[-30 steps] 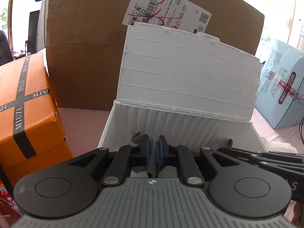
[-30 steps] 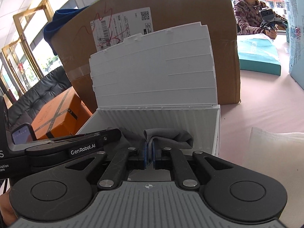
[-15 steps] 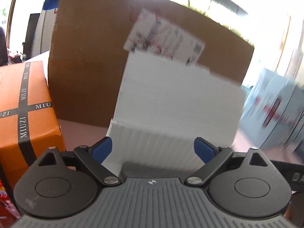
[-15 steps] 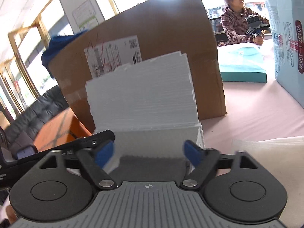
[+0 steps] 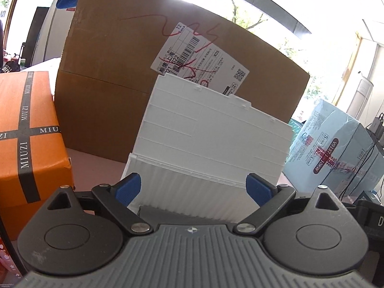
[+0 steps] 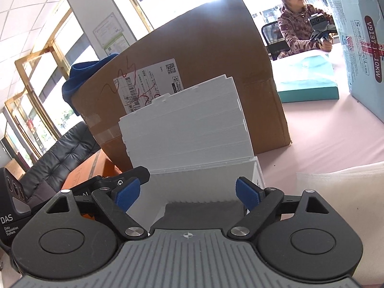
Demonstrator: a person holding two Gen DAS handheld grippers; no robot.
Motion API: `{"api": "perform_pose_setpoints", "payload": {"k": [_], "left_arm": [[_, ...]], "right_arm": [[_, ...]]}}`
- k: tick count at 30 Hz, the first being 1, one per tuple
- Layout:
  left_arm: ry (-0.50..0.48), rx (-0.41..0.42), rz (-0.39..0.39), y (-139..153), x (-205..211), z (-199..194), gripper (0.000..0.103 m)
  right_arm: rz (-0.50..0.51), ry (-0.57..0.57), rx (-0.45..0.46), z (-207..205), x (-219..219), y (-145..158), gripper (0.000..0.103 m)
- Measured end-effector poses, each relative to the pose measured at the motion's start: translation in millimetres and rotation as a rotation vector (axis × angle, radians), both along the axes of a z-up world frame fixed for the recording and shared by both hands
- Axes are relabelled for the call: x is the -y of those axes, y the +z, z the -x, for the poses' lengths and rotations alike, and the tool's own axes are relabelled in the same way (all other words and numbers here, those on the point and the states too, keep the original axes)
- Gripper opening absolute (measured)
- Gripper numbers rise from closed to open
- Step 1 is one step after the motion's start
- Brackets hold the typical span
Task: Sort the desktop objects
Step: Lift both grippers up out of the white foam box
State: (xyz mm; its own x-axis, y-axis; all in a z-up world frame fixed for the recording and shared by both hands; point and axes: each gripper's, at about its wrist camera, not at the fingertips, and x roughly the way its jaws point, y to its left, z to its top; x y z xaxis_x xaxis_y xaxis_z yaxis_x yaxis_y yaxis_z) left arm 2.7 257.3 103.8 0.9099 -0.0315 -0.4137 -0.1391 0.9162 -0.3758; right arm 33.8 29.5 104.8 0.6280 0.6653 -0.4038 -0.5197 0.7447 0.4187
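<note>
White ribbed plastic box [image 5: 192, 187], lid [image 5: 216, 134] up and leaning on a big cardboard carton [image 5: 115, 84], sits at 12 o'clock just past both grippers. Left gripper [image 5: 193, 188] and right gripper [image 6: 187, 192] both spread wide, blue ridged pads [image 6: 126, 193] holding nothing. Grey cloth [image 6: 201, 212] lies inside the box. Glossy orange box [image 5: 26, 139] at 9 o'clock. Smooth pink table [image 6: 324, 144]; a person sits at the far end.

A big cardboard box [image 5: 115, 76] stands on the pink table [image 6: 331, 144]. An orange box [image 5: 26, 134] sits to its left, a pale blue carton [image 5: 336, 153] to its right. A blue cloth [image 6: 79, 81] lies on top. 1 seated person [image 6: 300, 31] is behind it.
</note>
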Motion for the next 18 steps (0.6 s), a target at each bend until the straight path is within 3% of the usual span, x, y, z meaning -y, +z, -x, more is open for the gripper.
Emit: {"api": "perform_pose_setpoints", "payload": {"k": [7, 12, 18], "left_arm": [[-0.036, 0.024, -0.015, -1.4, 12.8, 3.2, 0.095], [-0.091, 0.034, -0.073, -3.2, 33.9, 6.7, 0.095], [-0.271, 0.033, -0.13, -6.6, 76.6, 12.5, 0.095]], "right_arm": [[-0.013, -0.001, 0.013, 6.0, 13.0, -2.6, 0.087], [-0.028, -0.015, 0.03, 12.4, 31.6, -2.2, 0.089], [-0.096, -0.025, 0.058, 26.0, 79.1, 0.7, 0.093]]}}
